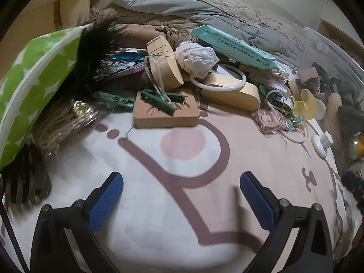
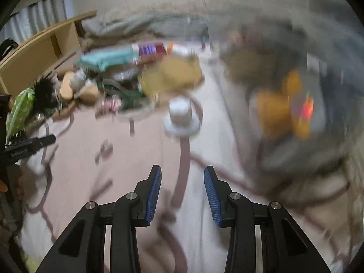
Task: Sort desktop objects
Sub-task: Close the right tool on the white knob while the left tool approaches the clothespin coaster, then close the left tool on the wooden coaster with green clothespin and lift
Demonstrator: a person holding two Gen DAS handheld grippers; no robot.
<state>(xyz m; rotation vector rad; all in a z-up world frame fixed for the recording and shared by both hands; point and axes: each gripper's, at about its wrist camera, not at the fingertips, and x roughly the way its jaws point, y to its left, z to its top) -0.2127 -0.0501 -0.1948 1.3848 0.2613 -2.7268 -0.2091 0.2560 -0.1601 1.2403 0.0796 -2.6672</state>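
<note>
A heap of small objects lies on a pink and white cartoon blanket [image 1: 173, 204]: wooden blocks [image 1: 166, 113], green clothes pegs [image 1: 159, 101], a crumpled white tissue [image 1: 195, 59], a white ring [image 1: 227, 84] and a teal wipes pack [image 1: 236, 47]. My left gripper [image 1: 181, 182] hovers over bare blanket in front of the heap, jaws wide apart and empty. In the blurred right wrist view, my right gripper [image 2: 182, 176] has its blue pads a narrow gap apart with nothing between them. A white suction knob [image 2: 180, 118] stands ahead of it, also seen in the left wrist view as the knob [image 1: 322, 143].
A clear plastic bin [image 1: 336, 86] with assorted items sits at the right. A green star-patterned pouch [image 1: 36, 86] and black feathers [image 1: 95, 45] lie at the left. Grey bedding [image 1: 204, 6] is piled behind the heap. A wooden shelf [image 2: 41, 54] stands at the back left.
</note>
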